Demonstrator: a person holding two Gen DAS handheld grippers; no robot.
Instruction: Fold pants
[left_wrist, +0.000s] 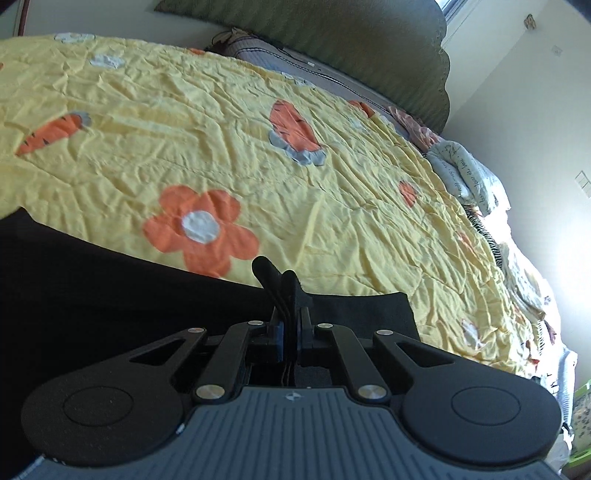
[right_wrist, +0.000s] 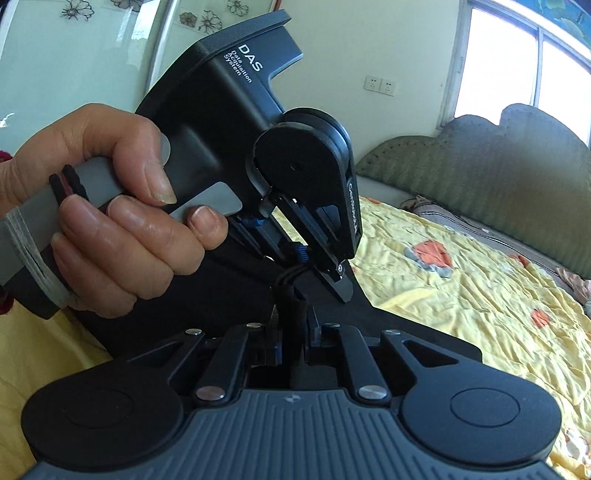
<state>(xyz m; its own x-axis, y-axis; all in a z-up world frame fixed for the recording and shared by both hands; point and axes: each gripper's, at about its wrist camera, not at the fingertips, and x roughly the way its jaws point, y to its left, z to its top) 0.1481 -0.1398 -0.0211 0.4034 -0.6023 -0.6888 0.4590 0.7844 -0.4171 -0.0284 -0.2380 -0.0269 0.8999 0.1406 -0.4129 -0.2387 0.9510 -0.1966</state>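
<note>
The black pants (left_wrist: 92, 280) lay on the bed, on top of a wrinkled yellow quilt (left_wrist: 332, 177) printed with orange flowers and carrots. In the left wrist view the dark cloth covered the lower left part of the quilt, and its edge ended a little to the right of the left tool (left_wrist: 280, 280).

The left tool had its two fingers pressed together, and a fold of the black cloth was pinched between them; the cloth stood up a little above the fingertips. The right tool (right_wrist: 293, 299) was also pressed together, with a thick roll of the same black cloth caught between its fingers. Both tools were very close to each other. In the right wrist view the left tool's body filled the upper middle, tilted downward, and its tip came just beside the right tool's fingers above the pants (right_wrist: 399, 325).

A person's hand (right_wrist: 122, 221) gripped the grey handle of the left tool, with the thumb on top and the fingers curled under it.

Behind the bed stood a green padded headboard (right_wrist: 480, 162). Some folded clothes (left_wrist: 461, 173) lay along the far edge of the quilt, near the wall. A bright window (right_wrist: 517, 62) was above the headboard.
</note>
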